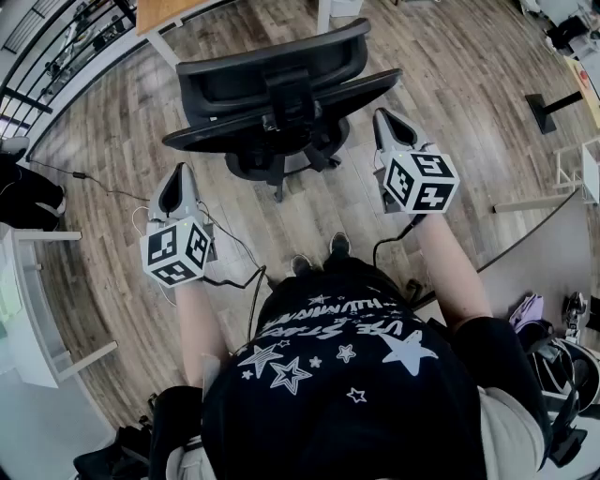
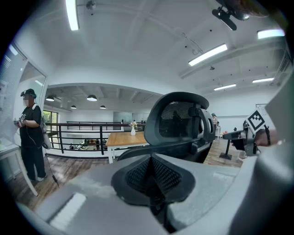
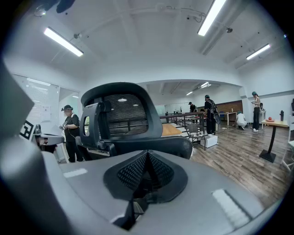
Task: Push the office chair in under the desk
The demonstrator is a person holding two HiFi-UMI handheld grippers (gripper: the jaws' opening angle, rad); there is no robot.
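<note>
A black office chair (image 1: 281, 94) with a mesh back and headrest stands on the wood floor, its back toward me. Beyond it, at the top left, is the wooden-topped desk (image 1: 173, 11) on white legs. My left gripper (image 1: 175, 187) hovers left of the chair and short of it, jaws shut and empty. To the right of the chair's backrest my right gripper (image 1: 387, 122) is close to the armrest, also shut and empty. In the left gripper view the shut gripper (image 2: 151, 176) points at the chair (image 2: 179, 121) and the desk (image 2: 124, 137). The right gripper (image 3: 146, 172) faces the chair's back (image 3: 119, 114).
A black cable (image 1: 234, 246) trails over the floor near my feet. A white table (image 1: 28, 309) stands at the left and a black floor stand (image 1: 553, 103) at the right. A person (image 2: 31, 133) stands by a railing (image 2: 82, 131). Several people (image 3: 209, 114) are farther off.
</note>
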